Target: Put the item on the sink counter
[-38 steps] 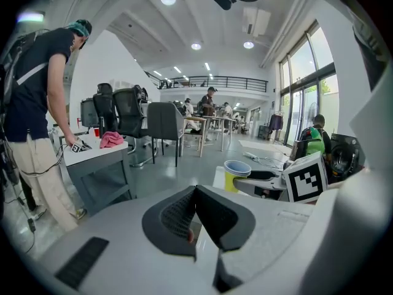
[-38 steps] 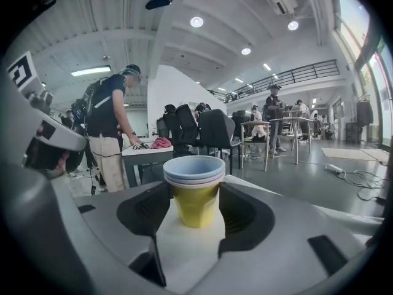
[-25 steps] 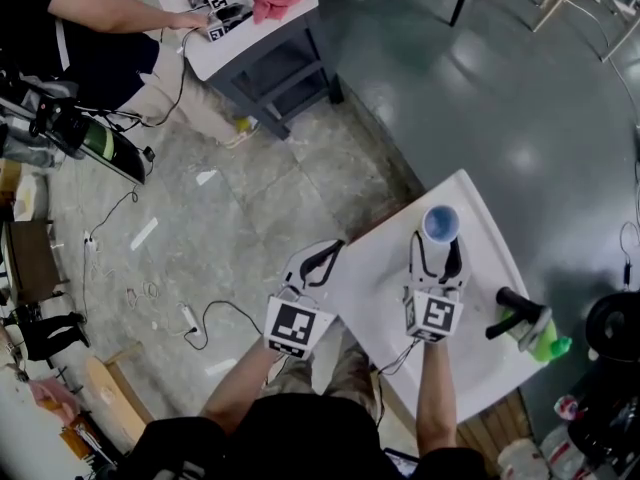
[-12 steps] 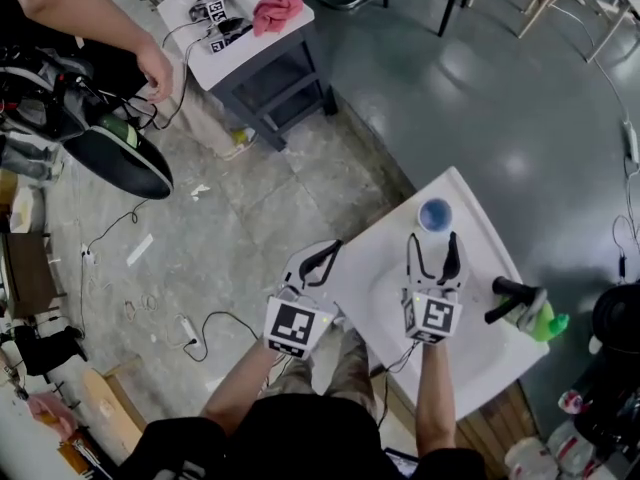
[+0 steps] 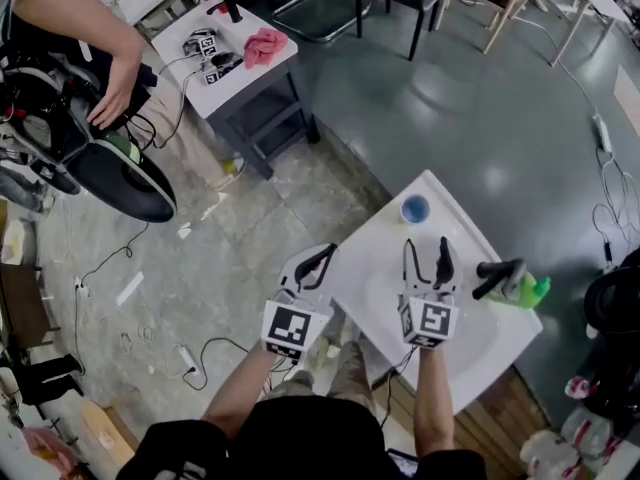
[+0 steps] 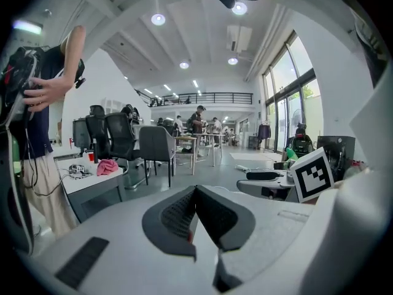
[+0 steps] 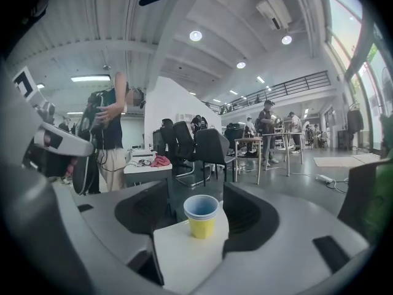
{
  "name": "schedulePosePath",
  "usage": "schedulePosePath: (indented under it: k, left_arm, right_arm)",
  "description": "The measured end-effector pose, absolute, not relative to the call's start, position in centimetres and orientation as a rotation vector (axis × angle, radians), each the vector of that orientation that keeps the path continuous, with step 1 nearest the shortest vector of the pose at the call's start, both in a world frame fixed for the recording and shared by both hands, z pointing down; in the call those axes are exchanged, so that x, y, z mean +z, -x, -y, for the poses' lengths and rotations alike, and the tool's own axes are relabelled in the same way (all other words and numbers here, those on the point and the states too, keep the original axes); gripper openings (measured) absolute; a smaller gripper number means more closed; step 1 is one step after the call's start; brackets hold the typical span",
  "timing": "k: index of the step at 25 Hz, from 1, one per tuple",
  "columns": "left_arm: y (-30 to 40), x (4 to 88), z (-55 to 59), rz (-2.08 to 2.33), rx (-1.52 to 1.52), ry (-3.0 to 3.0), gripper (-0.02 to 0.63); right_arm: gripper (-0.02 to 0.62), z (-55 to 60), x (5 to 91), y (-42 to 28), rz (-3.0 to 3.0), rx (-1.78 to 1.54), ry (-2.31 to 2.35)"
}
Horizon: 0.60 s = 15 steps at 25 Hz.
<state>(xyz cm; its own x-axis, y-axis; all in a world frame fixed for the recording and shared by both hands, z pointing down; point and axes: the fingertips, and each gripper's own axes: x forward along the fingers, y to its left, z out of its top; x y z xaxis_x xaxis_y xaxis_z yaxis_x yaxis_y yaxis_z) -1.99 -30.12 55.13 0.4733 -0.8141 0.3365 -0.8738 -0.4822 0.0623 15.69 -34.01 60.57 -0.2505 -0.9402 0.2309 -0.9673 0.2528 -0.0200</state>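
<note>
My right gripper [image 5: 426,249] stands wide open with nothing between its pads, though its jaws have just closed a little; the nested cups [image 5: 414,209], a blue one inside a yellow one, stand upright on the white sink counter [image 5: 378,251] just above the jaw tips in the head view, clear of both. My left gripper [image 5: 311,265], left of centre and off the counter's left edge, has its jaws pressed together on nothing. I judge the placing done. The cups sit near the counter's upper corner and look light; a careless swing of my open jaws towards them could tip them or push them over the edge. The black faucet [image 5: 496,273] lies close to the right; drifting that way risks a knock.
</note>
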Motion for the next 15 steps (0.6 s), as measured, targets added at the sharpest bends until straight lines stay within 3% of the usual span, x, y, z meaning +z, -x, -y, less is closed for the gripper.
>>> schedulePosePath:
  k: [15]
  left_arm:
    - [0.0, 46.1, 23.7, 1.348, 0.261, -2.736, 0.002]
  right_arm:
    - [0.142, 23.8, 49.8, -16.5, 2.309, 0.183, -1.975]
